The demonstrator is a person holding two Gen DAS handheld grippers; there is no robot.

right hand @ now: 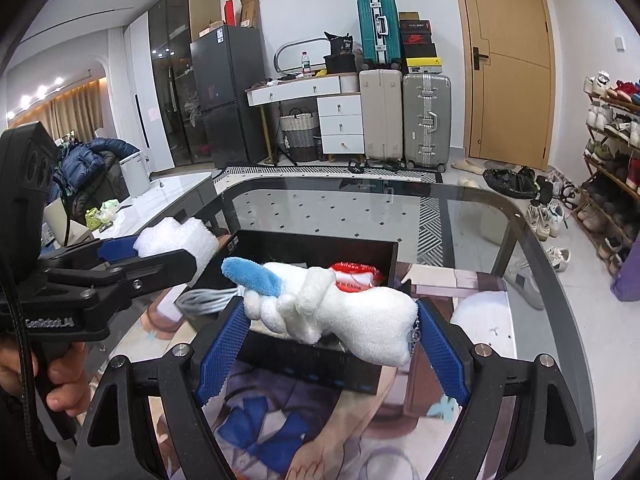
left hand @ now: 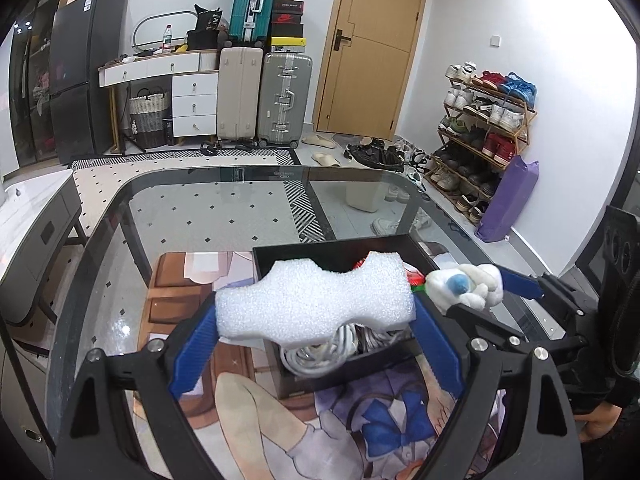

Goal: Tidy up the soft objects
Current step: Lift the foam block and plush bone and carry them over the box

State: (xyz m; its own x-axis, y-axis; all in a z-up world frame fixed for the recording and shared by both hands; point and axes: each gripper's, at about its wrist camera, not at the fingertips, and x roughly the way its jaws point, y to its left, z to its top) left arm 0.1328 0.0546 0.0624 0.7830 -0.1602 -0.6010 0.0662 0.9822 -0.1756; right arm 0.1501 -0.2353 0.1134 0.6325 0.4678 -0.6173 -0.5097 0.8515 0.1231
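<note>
My left gripper (left hand: 316, 316) is shut on a white foam block (left hand: 316, 300) and holds it above the near edge of a black box (left hand: 320, 250). My right gripper (right hand: 332, 320) is shut on a white plush toy (right hand: 352, 316) with a blue ear, held over the same black box (right hand: 312, 246). The plush also shows in the left wrist view (left hand: 466, 286), to the right of the foam. The foam shows in the right wrist view (right hand: 176, 240), at the left. Inside the box lie a coiled white cable (left hand: 320, 354) and a red packet (right hand: 356, 274).
The box stands on a printed mat (left hand: 280, 420) on a glass table (left hand: 224, 208). Beyond the table are suitcases (left hand: 264, 96), a white desk (left hand: 160, 68), a shoe rack (left hand: 480, 132) and a door (left hand: 372, 48). A low white cabinet (right hand: 168, 192) stands at the left.
</note>
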